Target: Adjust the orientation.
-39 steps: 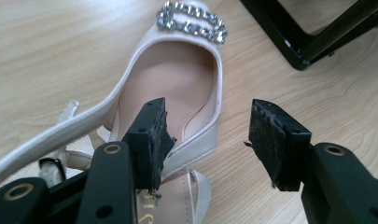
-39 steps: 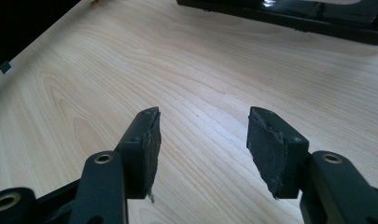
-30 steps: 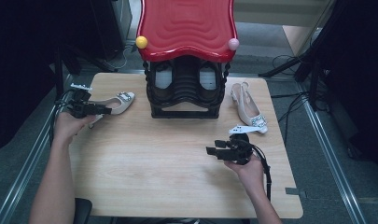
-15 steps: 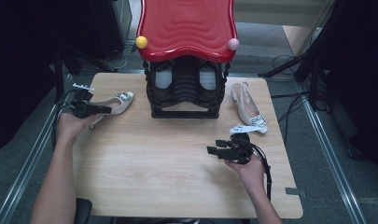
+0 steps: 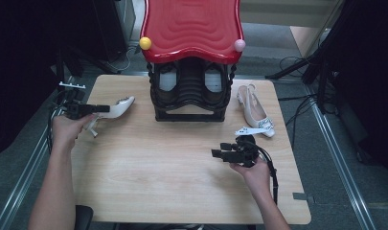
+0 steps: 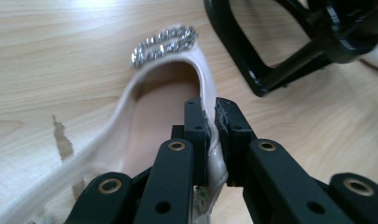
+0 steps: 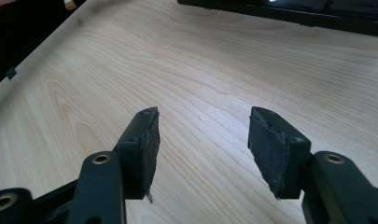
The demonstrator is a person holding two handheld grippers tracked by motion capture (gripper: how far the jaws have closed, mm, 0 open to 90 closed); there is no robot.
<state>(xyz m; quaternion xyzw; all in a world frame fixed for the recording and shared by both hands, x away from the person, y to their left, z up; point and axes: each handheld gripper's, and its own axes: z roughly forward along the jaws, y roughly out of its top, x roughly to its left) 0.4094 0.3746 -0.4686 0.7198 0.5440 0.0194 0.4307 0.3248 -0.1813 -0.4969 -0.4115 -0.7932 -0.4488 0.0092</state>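
Nearest the person, at about 4 o'clock on the counter point(image 5: 182, 191), the right gripper point(image 5: 219, 154) rests low in the right hand point(image 5: 251, 170), pointing toward 9 o'clock. Its fingers point(image 7: 142, 147) stand wide apart with nothing between them, just bare wood below. Over at 9 o'clock, the left gripper point(image 5: 101, 109) is held in the left hand point(image 5: 67, 128) near the counter's edge. Its fingers point(image 6: 198, 133) have just been closing and now pinch the side wall of a pale heeled shoe point(image 6: 154, 112), one finger inside the shoe and one outside. That shoe point(image 5: 114, 110) lies with its toe toward 2 o'clock, and a sparkly buckle point(image 6: 164, 44) sits on its toe. Farther back, at 12 o'clock, stands a black shoe rack point(image 5: 190, 96) with a red wavy top point(image 5: 191, 28). Just beside the rack, at 2 o'clock, lies a second pale shoe point(image 5: 254, 112), well apart from both grippers.
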